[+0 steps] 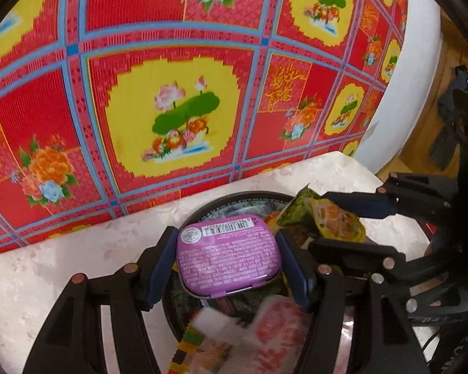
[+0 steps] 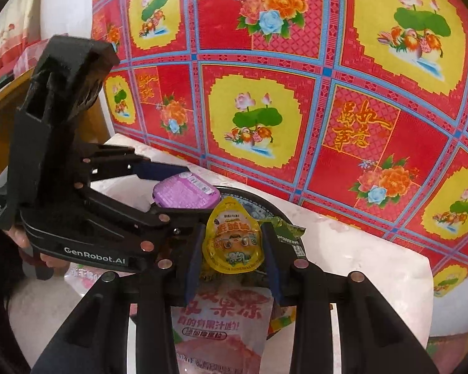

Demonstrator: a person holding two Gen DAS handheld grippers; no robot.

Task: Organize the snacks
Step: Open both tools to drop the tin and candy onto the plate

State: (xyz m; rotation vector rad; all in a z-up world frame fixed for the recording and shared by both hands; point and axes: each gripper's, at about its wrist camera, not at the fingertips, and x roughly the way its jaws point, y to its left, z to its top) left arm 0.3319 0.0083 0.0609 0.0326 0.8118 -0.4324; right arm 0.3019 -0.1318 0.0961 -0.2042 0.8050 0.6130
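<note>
Red floral cloth backs a pale table (image 1: 78, 268). Left gripper (image 1: 227, 261) clamps the tin (image 1: 227, 254), right gripper (image 2: 232, 249) the jelly cup (image 2: 234, 243), both over the bowl (image 1: 199, 212). Lower before releasing.

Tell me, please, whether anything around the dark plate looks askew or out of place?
Nothing looks spilled or damaged. The purple tin is held label-side up in the left tool, and the yellow jelly cup in the right tool, both above the dark plate. The pink snack bag lies half over the plate's near rim.
</note>
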